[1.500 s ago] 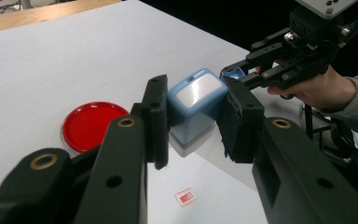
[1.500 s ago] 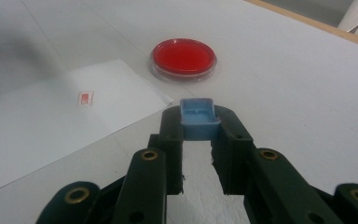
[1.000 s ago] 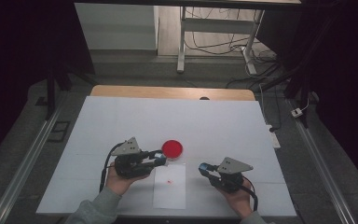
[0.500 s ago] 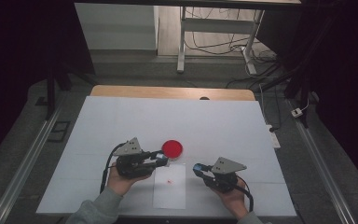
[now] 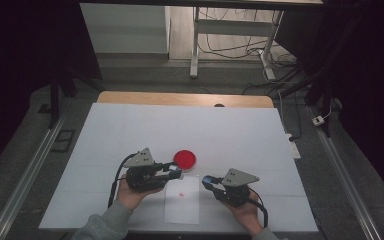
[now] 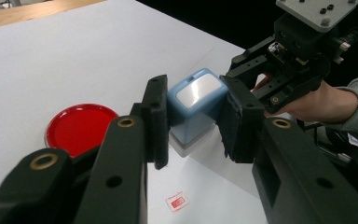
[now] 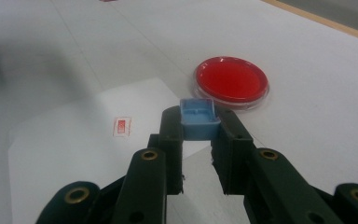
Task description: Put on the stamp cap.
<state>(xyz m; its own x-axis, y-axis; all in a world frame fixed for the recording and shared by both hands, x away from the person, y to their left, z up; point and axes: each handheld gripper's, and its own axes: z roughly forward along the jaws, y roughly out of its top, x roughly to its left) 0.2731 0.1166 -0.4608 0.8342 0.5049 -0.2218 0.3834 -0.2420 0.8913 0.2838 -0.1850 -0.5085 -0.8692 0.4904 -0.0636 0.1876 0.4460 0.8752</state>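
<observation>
Nearest the person, a white sheet of paper [image 5: 182, 200] lies flat on the white table [image 5: 230, 130], bearing one small red rectangular stamp mark [image 5: 181, 193] near its upper part; the mark also shows in the left gripper view [image 6: 177, 203] and in the right gripper view [image 7: 121, 126]. The sheet sits between the two hands, which suits it as the stamping surface. The left gripper [image 5: 176, 169] is clenched on a blue stamp body [image 6: 196, 102], its pads pressing both sides, with the pale base turned down toward the paper; judged from this, the stamp is held above the sheet, not touching it, ready for pressing or for capping. The right gripper [image 5: 207, 180] is closed on a small blue cap [image 7: 197, 117], pinched at the very jaw tips with its hollow side facing up. The cap appears to belong to the stamp, and the two grippers point toward each other across the sheet, apart, so the parts are kept separate while the stamp is in use. Just beyond the paper's far edge stands a round red ink pad [image 5: 184, 159] in a clear dish, uncovered and near the left gripper, presumably placed within easy reach for inking. The table beyond it is bare white surface up to a wooden edge [image 5: 185, 99].
</observation>
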